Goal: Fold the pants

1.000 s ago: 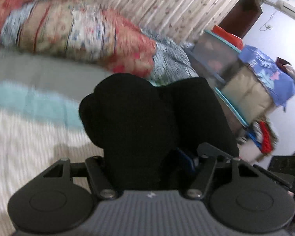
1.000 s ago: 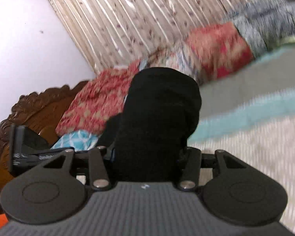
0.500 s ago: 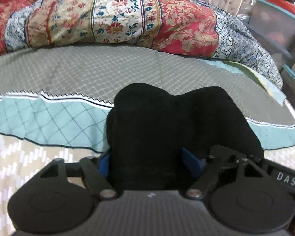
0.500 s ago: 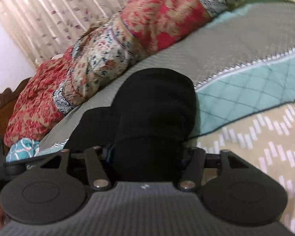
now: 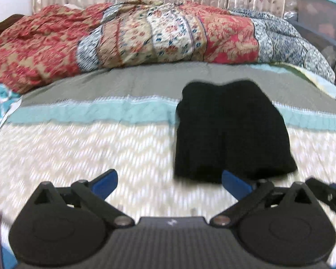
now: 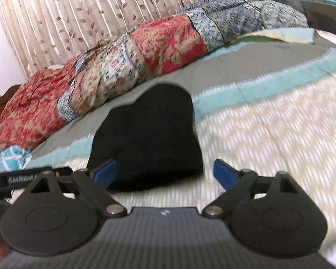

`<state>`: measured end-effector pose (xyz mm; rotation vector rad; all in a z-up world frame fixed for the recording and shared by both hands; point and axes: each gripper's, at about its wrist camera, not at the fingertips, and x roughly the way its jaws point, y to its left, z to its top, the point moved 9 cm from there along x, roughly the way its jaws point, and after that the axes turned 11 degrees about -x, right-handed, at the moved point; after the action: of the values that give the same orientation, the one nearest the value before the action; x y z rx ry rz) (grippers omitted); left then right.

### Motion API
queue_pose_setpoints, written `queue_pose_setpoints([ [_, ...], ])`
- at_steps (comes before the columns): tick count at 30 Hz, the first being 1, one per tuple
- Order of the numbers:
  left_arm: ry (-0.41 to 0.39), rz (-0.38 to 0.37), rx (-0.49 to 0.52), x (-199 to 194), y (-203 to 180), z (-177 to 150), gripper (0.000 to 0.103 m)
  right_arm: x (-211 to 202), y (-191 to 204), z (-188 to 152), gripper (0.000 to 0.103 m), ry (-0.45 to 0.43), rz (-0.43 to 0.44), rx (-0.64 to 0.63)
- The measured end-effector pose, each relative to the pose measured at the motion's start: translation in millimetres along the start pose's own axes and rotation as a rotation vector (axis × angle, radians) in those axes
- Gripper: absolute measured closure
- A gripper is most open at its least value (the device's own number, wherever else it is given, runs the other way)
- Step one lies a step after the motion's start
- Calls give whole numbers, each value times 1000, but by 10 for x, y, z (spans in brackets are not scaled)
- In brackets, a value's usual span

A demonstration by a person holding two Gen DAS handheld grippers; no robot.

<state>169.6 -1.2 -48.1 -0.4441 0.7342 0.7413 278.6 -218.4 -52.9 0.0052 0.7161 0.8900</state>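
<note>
1. Pants (image 5: 230,132): a black folded bundle lying on the striped bedspread (image 5: 100,148), centre-right of the left-wrist frame, its long axis running away from the camera.
2. Left gripper (image 5: 169,182): jaws spread, empty; the bundle lies ahead and to its right.
3. Right gripper (image 6: 165,173): jaws spread, empty; the bundle (image 6: 147,139) lies directly ahead between the blue pads, so this hand appears nearer.

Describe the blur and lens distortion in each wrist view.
Left wrist view: the zigzag cream bedspread smears with motion blur, the folded black pants have soft edges, and the frame corners bow. Right wrist view: similar smear on the bedspread; the leaf-print curtain stays sharper and leans with fisheye curvature.
</note>
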Motion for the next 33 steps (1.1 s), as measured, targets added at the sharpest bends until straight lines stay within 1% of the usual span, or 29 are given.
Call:
queue_pose_setpoints([
  [1, 13, 1, -1, -47, 5, -64, 0, 116, 121, 3, 4, 17, -10, 3],
  [4, 57, -5, -3, -235, 49, -350, 0, -85, 231, -276, 4, 75, -19, 13],
  [5, 66, -10, 0, -294, 60, -433, 0, -26, 299, -274, 4, 91, -21, 15],
  [6, 73, -16, 3, -350, 71, -498, 0, -88, 328, -340, 4, 107, -23, 13],
  [10, 95, -42, 0, -578, 129, -754, 0, -287, 411, -506, 4, 139, -29, 13],
  [13, 106, -44, -11, -692, 175, -896, 0, -424, 475, -578, 4, 154, -28, -3],
  [16, 126, -55, -7, -794, 180, -1052, 0, -546, 571, -710, 4, 171, 6, 6],
  [20, 132, -50, -10, -880, 206, -1164, 0, -631, 670, -836, 4, 204, 22, 25],
  [23, 135, -45, -9, -931, 210, -1232, 0, -674, 751, -894, 4, 216, 33, 3],
  [29, 142, -48, -46, -979, 276, -1288, 0, -692, 814, -906, 4, 200, 12, -13],
  [33, 118, -11, -51, -993, 348, -1266, 0, -688, 789, -910, 4, 190, -7, 17],
])
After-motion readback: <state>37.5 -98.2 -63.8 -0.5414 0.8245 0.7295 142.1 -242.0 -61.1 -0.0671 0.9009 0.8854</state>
